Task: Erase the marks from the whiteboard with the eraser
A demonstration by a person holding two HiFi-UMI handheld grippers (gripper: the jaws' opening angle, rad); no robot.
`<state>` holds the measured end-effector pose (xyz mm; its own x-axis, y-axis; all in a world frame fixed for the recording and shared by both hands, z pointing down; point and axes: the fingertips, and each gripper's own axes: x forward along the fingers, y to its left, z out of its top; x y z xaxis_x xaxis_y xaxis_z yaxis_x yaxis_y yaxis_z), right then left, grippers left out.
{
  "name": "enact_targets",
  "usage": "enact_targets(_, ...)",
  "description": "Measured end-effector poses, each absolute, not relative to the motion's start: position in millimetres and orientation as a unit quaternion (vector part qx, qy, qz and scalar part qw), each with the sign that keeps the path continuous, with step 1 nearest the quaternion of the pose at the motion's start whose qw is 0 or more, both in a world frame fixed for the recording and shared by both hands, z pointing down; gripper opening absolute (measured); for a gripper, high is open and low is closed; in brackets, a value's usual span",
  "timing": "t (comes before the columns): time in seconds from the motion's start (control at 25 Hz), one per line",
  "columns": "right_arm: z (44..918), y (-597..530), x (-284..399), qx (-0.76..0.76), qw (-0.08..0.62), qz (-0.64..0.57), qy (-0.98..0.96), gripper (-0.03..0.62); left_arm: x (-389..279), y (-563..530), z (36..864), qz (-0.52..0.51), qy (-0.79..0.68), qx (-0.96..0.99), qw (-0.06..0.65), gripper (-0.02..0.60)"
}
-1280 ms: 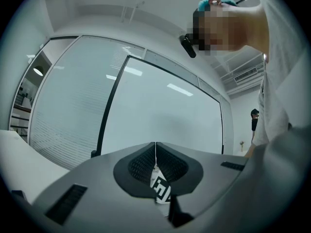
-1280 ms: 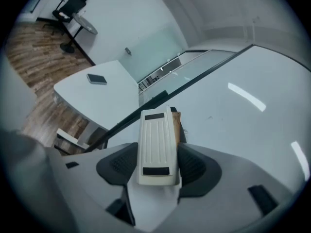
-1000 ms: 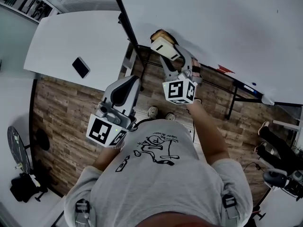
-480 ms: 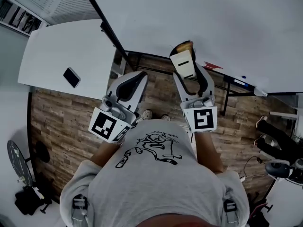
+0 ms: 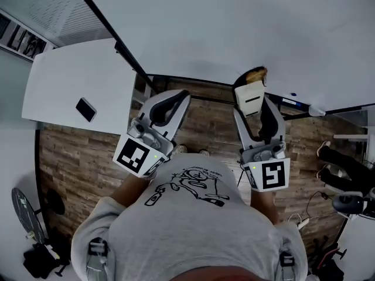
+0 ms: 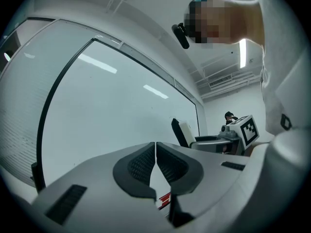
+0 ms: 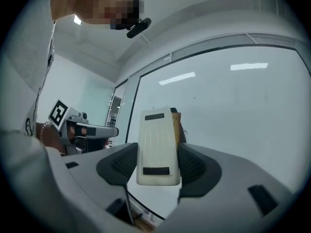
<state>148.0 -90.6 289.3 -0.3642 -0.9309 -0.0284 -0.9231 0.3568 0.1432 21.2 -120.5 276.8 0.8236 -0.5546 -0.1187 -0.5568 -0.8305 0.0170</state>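
A large whiteboard [image 5: 246, 28] fills the top of the head view; it also spans the left gripper view [image 6: 112, 106] and the right gripper view [image 7: 233, 110]. My right gripper [image 5: 255, 107] is shut on a cream eraser [image 5: 250, 97] with a brown felt side [image 5: 256, 74], held up close to the board's lower edge. The eraser [image 7: 156, 147] stands upright between the jaws in the right gripper view. A faint small mark [image 7: 194, 98] shows on the board. My left gripper [image 5: 171, 101] is shut with nothing in it, lower left of the board.
A white table [image 5: 76, 86] with a dark phone [image 5: 86, 109] stands at the left. The board's tray [image 5: 304, 106] holds markers at the right. Wood floor [image 5: 76, 157] lies below. A seated person's legs [image 5: 340, 168] show at the far right.
My right gripper has carried the eraser rightward along the board's lower edge. The left gripper has shifted a little right and up.
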Motion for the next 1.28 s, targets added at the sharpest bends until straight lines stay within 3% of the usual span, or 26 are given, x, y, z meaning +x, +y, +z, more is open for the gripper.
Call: enact_targets(1.28,269,-69,147,0.570,0.007,-0.069,-0.819,0.261,14,-106,261,0.063,0.277,-0.958,0.022,0.025)
